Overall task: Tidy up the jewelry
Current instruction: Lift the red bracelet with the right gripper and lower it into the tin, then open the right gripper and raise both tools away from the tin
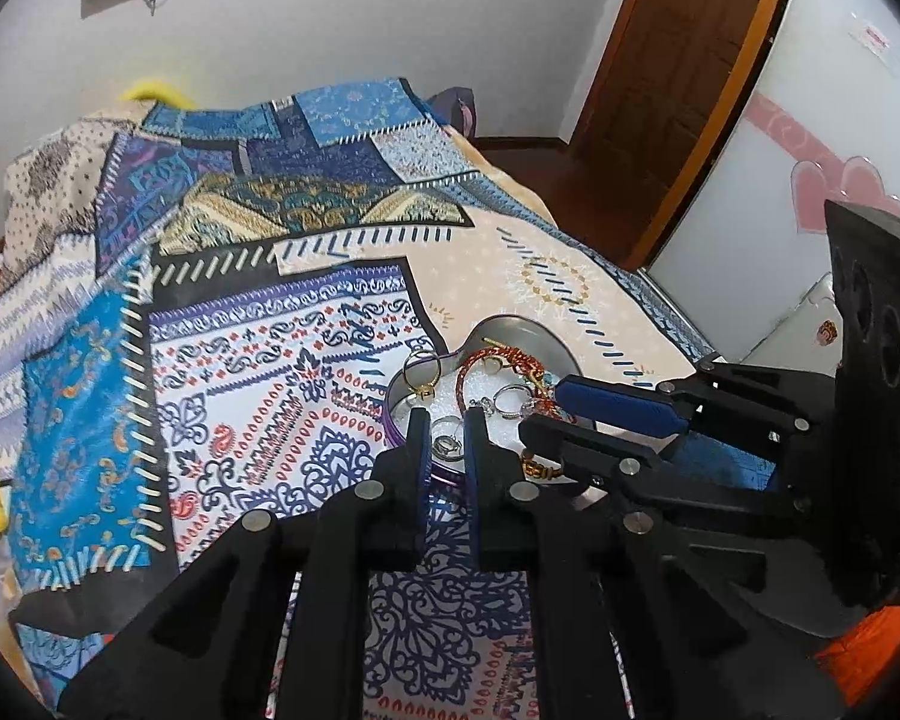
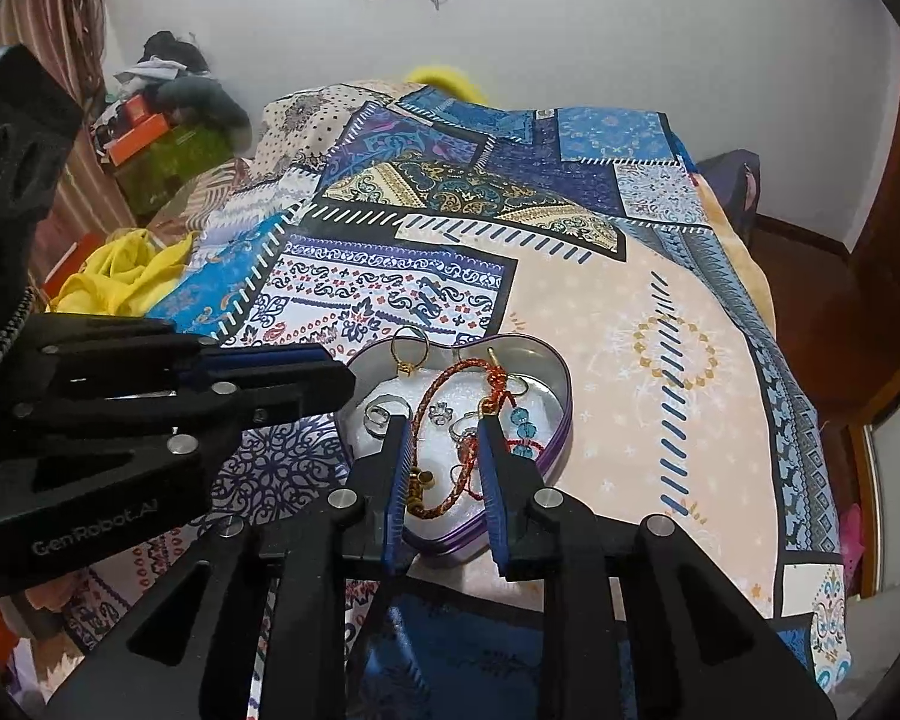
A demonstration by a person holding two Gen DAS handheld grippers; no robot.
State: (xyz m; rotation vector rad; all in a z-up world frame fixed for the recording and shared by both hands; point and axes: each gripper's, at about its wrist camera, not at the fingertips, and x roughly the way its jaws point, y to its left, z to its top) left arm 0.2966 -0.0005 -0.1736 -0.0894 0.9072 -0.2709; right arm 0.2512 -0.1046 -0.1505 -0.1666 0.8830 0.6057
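A heart-shaped metal tin with a white lining lies on the patterned bedspread. It holds a red braided bracelet, a gold ring, silver rings, blue beads and gold beads. My right gripper hangs open over the tin's near half, and the bracelet's loop lies between its fingers, untouched by the pads. My left gripper is shut at the tin's left rim. I cannot tell whether it pinches the rim.
The patchwork bedspread covers the whole bed, which drops off at the right towards a wooden floor and a brown door. A yellow cloth and cluttered boxes sit past the bed's left side.
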